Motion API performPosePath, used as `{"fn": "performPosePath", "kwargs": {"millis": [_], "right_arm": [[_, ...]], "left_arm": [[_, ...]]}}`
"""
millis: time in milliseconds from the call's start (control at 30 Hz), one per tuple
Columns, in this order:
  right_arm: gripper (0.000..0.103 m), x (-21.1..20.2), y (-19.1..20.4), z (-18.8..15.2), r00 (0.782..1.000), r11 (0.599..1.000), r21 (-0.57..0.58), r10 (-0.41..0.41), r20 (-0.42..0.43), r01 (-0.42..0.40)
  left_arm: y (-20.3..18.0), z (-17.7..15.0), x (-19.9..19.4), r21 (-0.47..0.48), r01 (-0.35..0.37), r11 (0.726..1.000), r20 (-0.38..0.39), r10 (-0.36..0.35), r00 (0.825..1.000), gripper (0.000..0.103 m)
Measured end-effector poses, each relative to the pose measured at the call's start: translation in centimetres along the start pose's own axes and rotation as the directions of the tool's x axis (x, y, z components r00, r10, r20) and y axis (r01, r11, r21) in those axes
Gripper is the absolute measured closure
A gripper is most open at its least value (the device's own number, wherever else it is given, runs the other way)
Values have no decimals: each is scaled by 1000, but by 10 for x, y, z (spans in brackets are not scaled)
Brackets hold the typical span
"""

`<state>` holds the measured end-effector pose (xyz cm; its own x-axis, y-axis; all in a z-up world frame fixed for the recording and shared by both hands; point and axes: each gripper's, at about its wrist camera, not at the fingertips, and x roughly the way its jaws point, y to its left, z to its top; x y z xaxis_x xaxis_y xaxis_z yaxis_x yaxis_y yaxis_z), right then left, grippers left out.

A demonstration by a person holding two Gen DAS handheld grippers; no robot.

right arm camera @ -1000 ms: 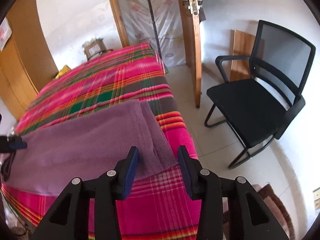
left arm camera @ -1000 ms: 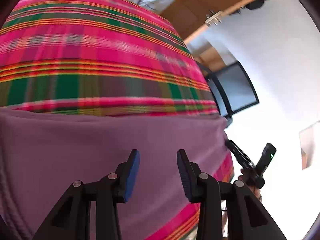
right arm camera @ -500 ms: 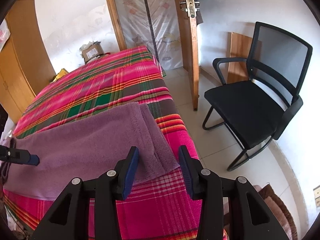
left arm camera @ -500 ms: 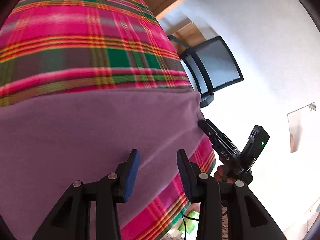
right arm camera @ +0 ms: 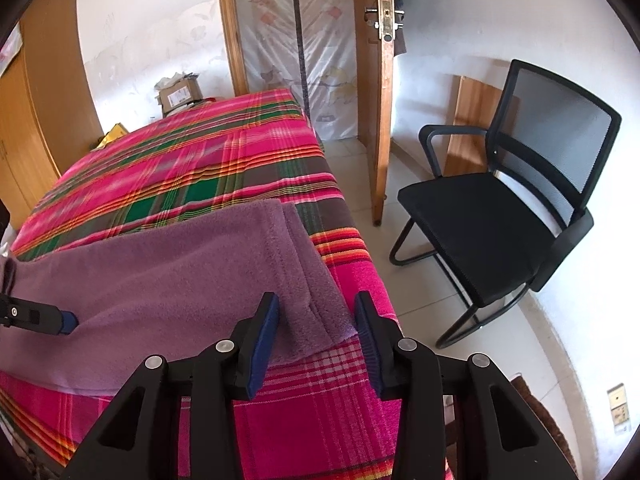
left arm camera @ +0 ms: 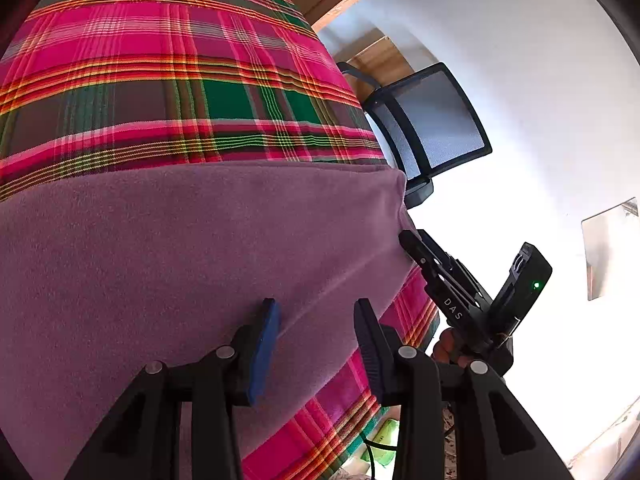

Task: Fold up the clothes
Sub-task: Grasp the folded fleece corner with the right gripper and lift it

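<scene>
A purple fleece garment [left arm camera: 180,248] lies flat across the near end of a bed with a pink, green and brown plaid cover [left arm camera: 160,80]. My left gripper [left arm camera: 316,308] hovers open over the garment's front edge, with nothing pinched. In the right wrist view the garment [right arm camera: 168,280] ends in a hemmed corner. My right gripper [right arm camera: 316,300] straddles that corner, its jaws closing, and the pads do not press the cloth. One left finger [right arm camera: 66,320] shows over the garment's left part. The right gripper's fingers [left arm camera: 424,256] reach the garment's right corner.
A black mesh chair [right arm camera: 500,216] stands on the tiled floor right of the bed. An open wooden door [right arm camera: 378,100] is behind it. A cardboard box [right arm camera: 180,94] sits past the bed's far end, and a wooden wardrobe [right arm camera: 32,120] is at left.
The left gripper has slid right along the garment toward its right end, so the right gripper looks nearer. The right gripper barely moved; its jaws narrowed slightly around the corner.
</scene>
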<state>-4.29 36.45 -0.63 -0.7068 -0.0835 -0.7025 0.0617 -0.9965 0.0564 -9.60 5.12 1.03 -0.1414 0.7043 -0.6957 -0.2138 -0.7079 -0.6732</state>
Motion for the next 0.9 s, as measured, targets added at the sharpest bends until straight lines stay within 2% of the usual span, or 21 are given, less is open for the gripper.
{"fn": "performPosePath", "kwargs": {"millis": [100, 300, 400, 633, 900], "right_arm": [[65, -1, 2, -2, 1000, 1000, -7, -9, 8, 9], [85, -3, 8, -2, 1000, 1000, -17, 7, 17, -6], [88, -3, 10, -2, 1000, 1000, -18, 12, 21, -12], [89, -15, 18, 4, 998, 999, -42, 6, 58, -3], [89, -48, 40, 16, 989, 994, -106, 28, 146, -12]], "left_arm": [[3, 1, -2, -5, 5, 1000, -1, -5, 1000, 64], [4, 1, -2, -9, 11, 1000, 3, -11, 1000, 64], [3, 0, -1, -3, 9, 1000, 6, -9, 1000, 64], [2, -1, 0, 7, 9, 1000, 12, -9, 1000, 64], [0, -2, 0, 17, -4, 1000, 16, 4, 1000, 64]]}}
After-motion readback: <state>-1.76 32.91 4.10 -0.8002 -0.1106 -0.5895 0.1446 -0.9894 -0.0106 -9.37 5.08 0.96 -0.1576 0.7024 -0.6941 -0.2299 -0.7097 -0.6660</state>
